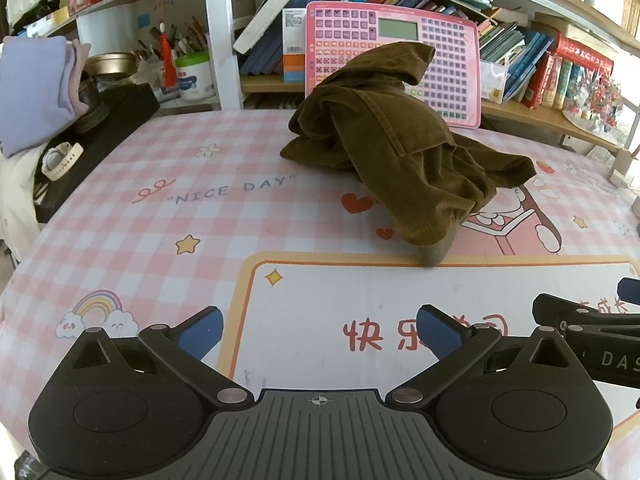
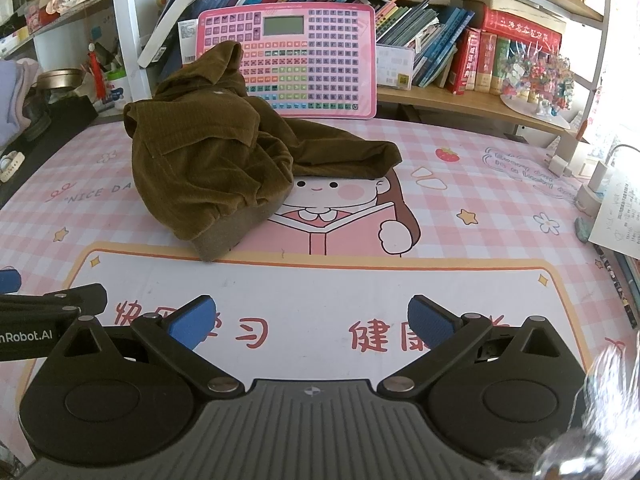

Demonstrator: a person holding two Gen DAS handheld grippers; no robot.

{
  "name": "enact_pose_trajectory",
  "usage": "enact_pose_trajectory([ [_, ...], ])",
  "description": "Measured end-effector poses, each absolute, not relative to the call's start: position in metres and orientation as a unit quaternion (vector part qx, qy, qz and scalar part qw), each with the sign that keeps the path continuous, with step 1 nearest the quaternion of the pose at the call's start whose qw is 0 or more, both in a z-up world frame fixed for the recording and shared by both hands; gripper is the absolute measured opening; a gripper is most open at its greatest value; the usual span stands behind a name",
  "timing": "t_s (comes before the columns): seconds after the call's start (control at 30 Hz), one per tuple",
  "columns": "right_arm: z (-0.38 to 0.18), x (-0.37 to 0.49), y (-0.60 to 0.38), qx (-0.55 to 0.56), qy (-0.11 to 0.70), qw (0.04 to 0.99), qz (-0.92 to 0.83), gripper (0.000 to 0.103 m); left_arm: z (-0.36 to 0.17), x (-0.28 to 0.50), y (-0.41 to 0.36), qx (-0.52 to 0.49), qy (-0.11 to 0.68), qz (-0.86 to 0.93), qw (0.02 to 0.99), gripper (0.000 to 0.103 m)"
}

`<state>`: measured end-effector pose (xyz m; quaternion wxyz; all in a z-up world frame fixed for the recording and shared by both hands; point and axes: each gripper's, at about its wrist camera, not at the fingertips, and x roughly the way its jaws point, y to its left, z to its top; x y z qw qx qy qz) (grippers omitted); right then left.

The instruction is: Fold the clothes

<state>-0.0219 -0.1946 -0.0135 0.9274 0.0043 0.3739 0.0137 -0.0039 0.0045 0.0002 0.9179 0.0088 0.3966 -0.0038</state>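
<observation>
An olive-brown corduroy garment (image 1: 404, 148) lies crumpled in a heap on the pink checked desk mat (image 1: 168, 220), its ribbed hem pointing toward me. The right wrist view shows the same garment (image 2: 212, 160) left of centre, one sleeve stretched out to the right. My left gripper (image 1: 320, 334) hovers open above the mat's white panel, well short of the hem, with nothing between its blue pads. My right gripper (image 2: 312, 326) is also open and empty, to the right of the left one. Part of the other gripper's black body (image 1: 588, 332) shows at the right edge of the left wrist view.
A pink learning tablet (image 2: 288, 60) leans against the bookshelf (image 2: 460, 60) behind the garment. Folded lilac clothes (image 1: 32, 92), a black box (image 1: 104, 128) and a white watch (image 1: 60, 160) sit at the left. Chargers, a cable and papers (image 2: 616, 224) lie at the right edge.
</observation>
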Motion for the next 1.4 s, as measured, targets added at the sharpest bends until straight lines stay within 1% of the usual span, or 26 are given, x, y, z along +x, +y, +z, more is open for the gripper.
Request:
enact_pose_trajectory([
  [0.87,-0.0139,-0.0202,-0.1912,0.005,0.378,0.926,0.016,0.103,0.0022,-0.0025,0.0077,0.004,0.394,-0.011,0.919,0.103],
  [1.23,-0.0153,-0.0186,-0.1918,0.004,0.38,0.925,0.017,0.103,-0.002,0.0013,0.0064,0.001,0.417,-0.026,0.909,0.103],
  [1.4,-0.0152,-0.0181,-0.1924,0.005,0.38,0.925,0.019,0.103,-0.0011,0.0003,0.0062,-0.002,0.411,-0.031,0.911,0.103],
])
